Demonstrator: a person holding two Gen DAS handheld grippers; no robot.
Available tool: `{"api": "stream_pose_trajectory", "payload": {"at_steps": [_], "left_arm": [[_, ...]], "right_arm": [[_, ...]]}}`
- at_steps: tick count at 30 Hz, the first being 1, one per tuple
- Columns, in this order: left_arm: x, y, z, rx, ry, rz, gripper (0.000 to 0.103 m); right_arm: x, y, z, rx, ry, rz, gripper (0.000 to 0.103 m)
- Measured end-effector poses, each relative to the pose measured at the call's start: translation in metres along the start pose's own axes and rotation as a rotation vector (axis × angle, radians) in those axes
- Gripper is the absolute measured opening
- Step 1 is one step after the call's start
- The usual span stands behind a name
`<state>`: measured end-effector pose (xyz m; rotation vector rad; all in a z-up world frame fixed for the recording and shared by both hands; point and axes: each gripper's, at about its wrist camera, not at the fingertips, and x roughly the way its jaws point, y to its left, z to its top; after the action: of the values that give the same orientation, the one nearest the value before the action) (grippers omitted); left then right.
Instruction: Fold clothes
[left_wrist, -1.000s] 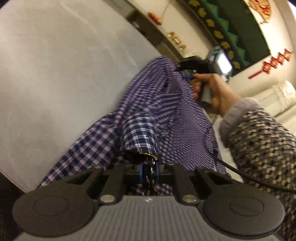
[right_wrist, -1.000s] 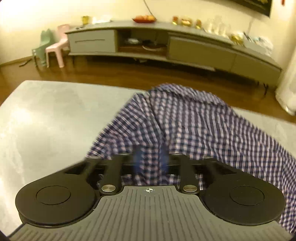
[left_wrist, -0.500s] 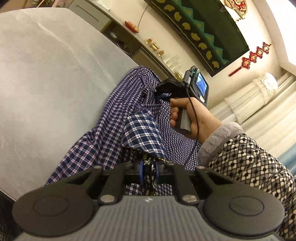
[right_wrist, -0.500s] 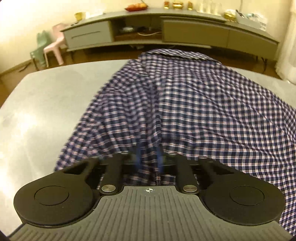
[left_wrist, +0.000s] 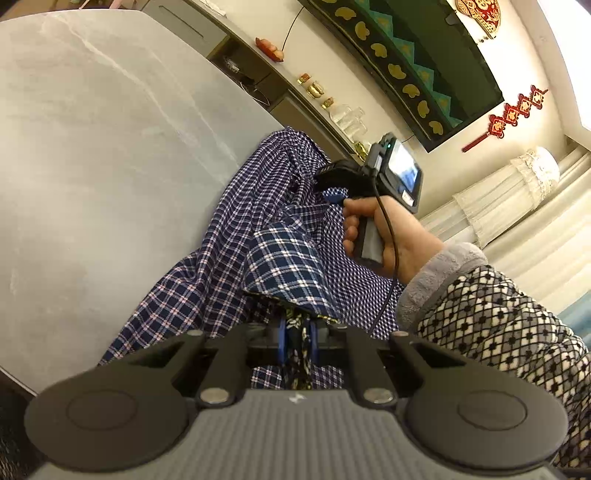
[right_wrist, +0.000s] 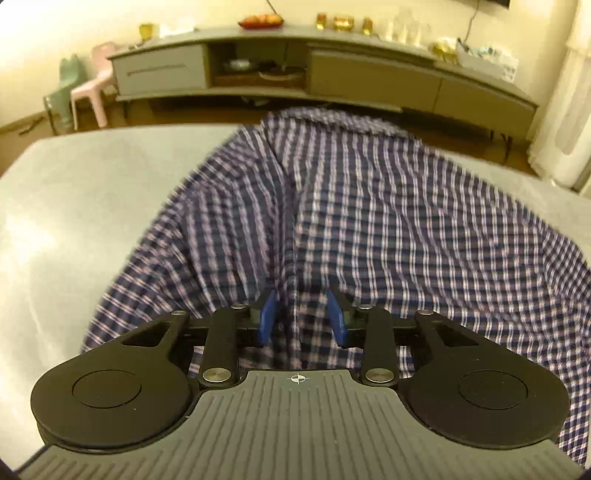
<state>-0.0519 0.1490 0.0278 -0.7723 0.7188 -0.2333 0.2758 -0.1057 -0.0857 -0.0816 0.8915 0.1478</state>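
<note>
Our right gripper (right_wrist: 301, 314) has dropped and its jaws are opening, straddling the blue-and-white checked cotton shirt (right_wrist: 388, 221); our left gripper (left_wrist: 297, 332) stays clamped on its hem.

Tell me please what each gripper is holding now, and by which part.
The left gripper is shut on a bunched edge of the blue checked cotton shirt. The right gripper is opening; a shirt fold lies between its blue pads, unpressed.

Grey table (right_wrist: 92, 192); low sideboard (right_wrist: 369, 74) — pink chair (right_wrist: 94, 86).
</note>
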Motion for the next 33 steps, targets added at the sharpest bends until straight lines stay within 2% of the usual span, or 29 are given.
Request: {"api": "stream_pose_trajectory", "payload": {"at_steps": [2, 4, 10, 14, 15, 16, 19, 21, 23, 24, 27, 29, 30, 31, 33], "left_arm": [[0.001, 0.0, 0.001, -0.001, -0.001, 0.0, 0.011], [0.002, -0.001, 0.002, -0.002, -0.001, 0.002, 0.011], [0.005, -0.003, 0.003, -0.006, -0.002, 0.007, 0.011], [0.006, -0.003, 0.003, -0.006, 0.0, 0.006, 0.011], [0.006, -0.003, 0.003, -0.005, 0.002, 0.007, 0.011], [0.006, -0.003, 0.003, -0.002, 0.006, 0.008, 0.011], [0.011, -0.004, 0.002, 0.014, 0.048, 0.031, 0.011], [0.016, -0.002, 0.002, -0.004, 0.086, 0.032, 0.011], [0.016, -0.001, 0.005, -0.009, 0.089, 0.037, 0.011], [0.014, -0.001, 0.007, -0.003, 0.081, 0.037, 0.011], [0.011, -0.005, 0.011, 0.017, 0.072, 0.024, 0.011], [0.014, -0.006, 0.011, 0.019, 0.087, 0.01, 0.011], [0.015, -0.005, 0.011, 0.019, 0.091, 0.007, 0.011], [0.015, -0.005, 0.011, 0.018, 0.089, 0.006, 0.011], [0.013, -0.004, 0.012, 0.018, 0.07, 0.01, 0.011]], "right_arm": [[0.004, -0.006, 0.001, 0.011, 0.007, 0.019, 0.028], [0.001, -0.009, 0.004, 0.027, 0.002, 0.044, 0.0], [-0.024, -0.011, 0.018, 0.094, -0.072, 0.123, 0.0], [-0.03, -0.009, 0.023, 0.136, -0.074, 0.186, 0.0], [-0.029, -0.01, 0.023, 0.161, -0.07, 0.188, 0.006], [-0.028, -0.012, 0.023, 0.185, -0.068, 0.186, 0.016], [-0.017, -0.029, 0.019, 0.27, -0.04, 0.198, 0.029], [-0.009, -0.044, 0.013, 0.335, -0.023, 0.214, 0.032], [-0.003, -0.056, 0.005, 0.384, -0.008, 0.232, 0.037], [-0.001, -0.059, 0.001, 0.391, -0.003, 0.228, 0.04], [0.003, -0.061, -0.008, 0.369, 0.019, 0.251, 0.04], [0.003, -0.057, -0.009, 0.324, 0.022, 0.263, 0.03], [0.002, -0.054, -0.008, 0.303, 0.023, 0.248, 0.006], [0.001, -0.051, -0.005, 0.287, 0.017, 0.234, 0.0], [-0.006, -0.045, 0.0, 0.268, -0.016, 0.219, 0.0]]}}
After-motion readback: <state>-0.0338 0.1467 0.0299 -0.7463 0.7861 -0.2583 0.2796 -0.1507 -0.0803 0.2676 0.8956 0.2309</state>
